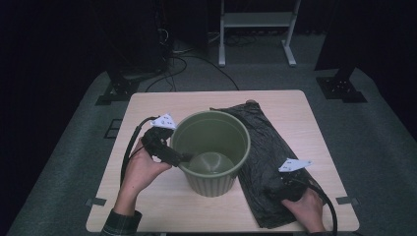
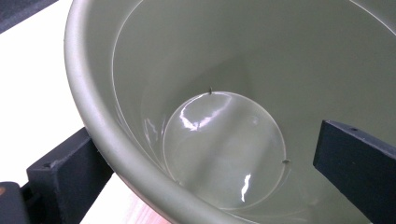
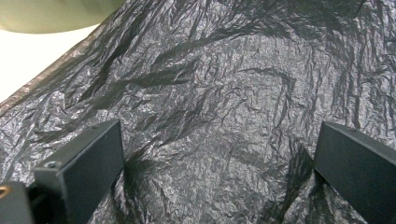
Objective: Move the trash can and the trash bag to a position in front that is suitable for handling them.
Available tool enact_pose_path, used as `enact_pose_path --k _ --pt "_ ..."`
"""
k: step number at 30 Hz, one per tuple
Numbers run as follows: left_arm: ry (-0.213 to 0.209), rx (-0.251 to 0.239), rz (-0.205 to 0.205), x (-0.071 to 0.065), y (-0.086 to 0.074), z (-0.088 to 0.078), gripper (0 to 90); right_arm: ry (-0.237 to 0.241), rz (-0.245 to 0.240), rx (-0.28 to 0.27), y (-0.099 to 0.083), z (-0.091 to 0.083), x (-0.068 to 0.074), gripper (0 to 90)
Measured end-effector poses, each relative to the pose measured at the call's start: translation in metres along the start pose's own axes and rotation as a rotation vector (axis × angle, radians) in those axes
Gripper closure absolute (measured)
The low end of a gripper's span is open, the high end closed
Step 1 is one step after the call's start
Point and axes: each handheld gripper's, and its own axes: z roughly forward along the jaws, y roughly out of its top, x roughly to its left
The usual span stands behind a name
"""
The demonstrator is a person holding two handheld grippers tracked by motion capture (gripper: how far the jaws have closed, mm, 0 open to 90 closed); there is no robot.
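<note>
A dim room with grey carpet and dark surroundings is seen around a pale wooden counter (image 1: pixel 295 105), behind which a white metal frame (image 1: pixel 255 22) and loose cables (image 1: pixel 174 61) are found on the floor. Near the middle of the counter an olive-green plastic bucket (image 1: pixel 211 152) is stood upright, its glossy round bottom being shown in the left gripper view (image 2: pixel 224 149). The bucket's near-left rim is straddled by the left tongs (image 1: pixel 181 158): one jaw is placed outside the wall and the other inside, and they are spread wide, with no grip closed on the rim in the left gripper view. Just to the right of the bucket, a crumpled black plastic bag (image 1: pixel 263 162) is laid flat on the counter, reaching from the far edge region down to the near edge, and its left margin is touched or overlapped by the bucket. The right tongs (image 1: pixel 276 192) are held low over the near part of the bag; in the right gripper view their jaws are spread apart above the wrinkled film (image 3: pixel 219 116), nothing being pinched between them. Each gripper is held by a hand entering from the near side, a plaid sleeve (image 1: pixel 120 223) being seen on the left forearm.
</note>
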Motion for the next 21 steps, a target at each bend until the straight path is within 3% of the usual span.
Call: enact_pose_path --k 11,21 --pt "0.014 0.009 -0.011 0.001 0.005 -0.003 0.0 0.0 0.0 0.0 0.0 0.0 0.0 0.2" --pt "0.044 -0.019 0.0 0.008 0.023 -0.015 0.0 0.001 0.0 0.0 0.0 0.0 0.0 0.2"
